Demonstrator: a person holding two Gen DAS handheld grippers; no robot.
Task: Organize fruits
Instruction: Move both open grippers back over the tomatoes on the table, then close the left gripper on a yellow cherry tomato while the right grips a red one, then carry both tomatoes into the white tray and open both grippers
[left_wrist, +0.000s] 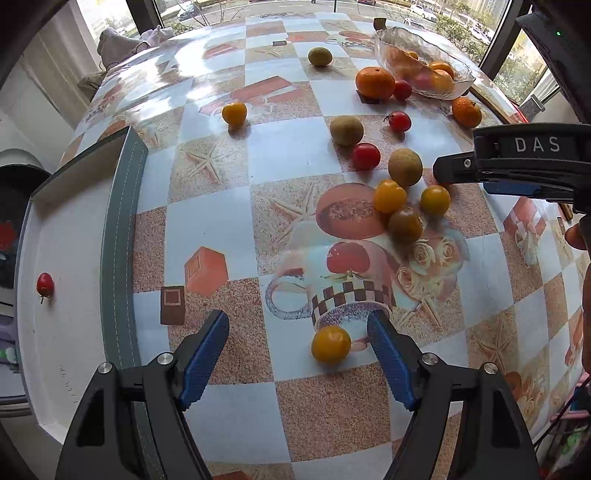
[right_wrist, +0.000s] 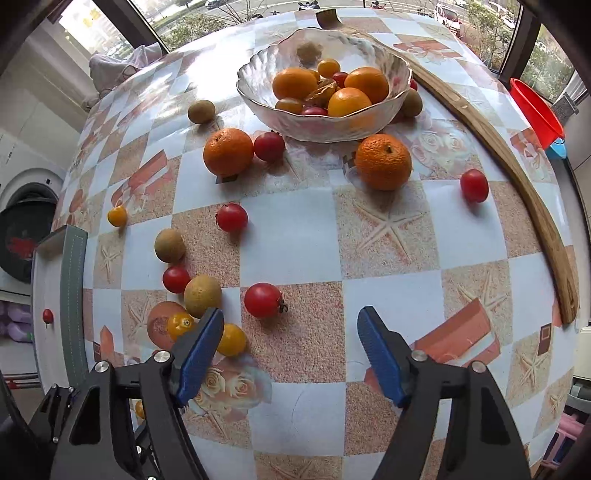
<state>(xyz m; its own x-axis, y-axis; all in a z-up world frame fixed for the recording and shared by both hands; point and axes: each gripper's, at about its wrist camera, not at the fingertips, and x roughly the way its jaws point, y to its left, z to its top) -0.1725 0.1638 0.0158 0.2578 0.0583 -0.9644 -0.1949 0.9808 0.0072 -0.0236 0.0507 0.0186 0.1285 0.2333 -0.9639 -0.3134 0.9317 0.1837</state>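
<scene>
Left gripper (left_wrist: 297, 345) spread wide, gripping nothing, with a yellow tomato (left_wrist: 330, 344) on the tablecloth (left_wrist: 236, 229) between the fingers, nearer the right one. Right gripper (right_wrist: 290, 341) equally wide and empty, behind a red tomato (right_wrist: 263, 300). Glass bowl (right_wrist: 369, 122) of oranges further back; lone small red fruit, possibly a tomato, in the white tray (left_wrist: 66, 332).

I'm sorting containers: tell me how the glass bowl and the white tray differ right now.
The glass bowl is round, clear and scalloped; the white tray is flat, opaque and straight-edged with a grey rim. The glass bowl is heaped with oranges and small fruits; the white tray holds one red tomato. Both sit on the table.
</scene>
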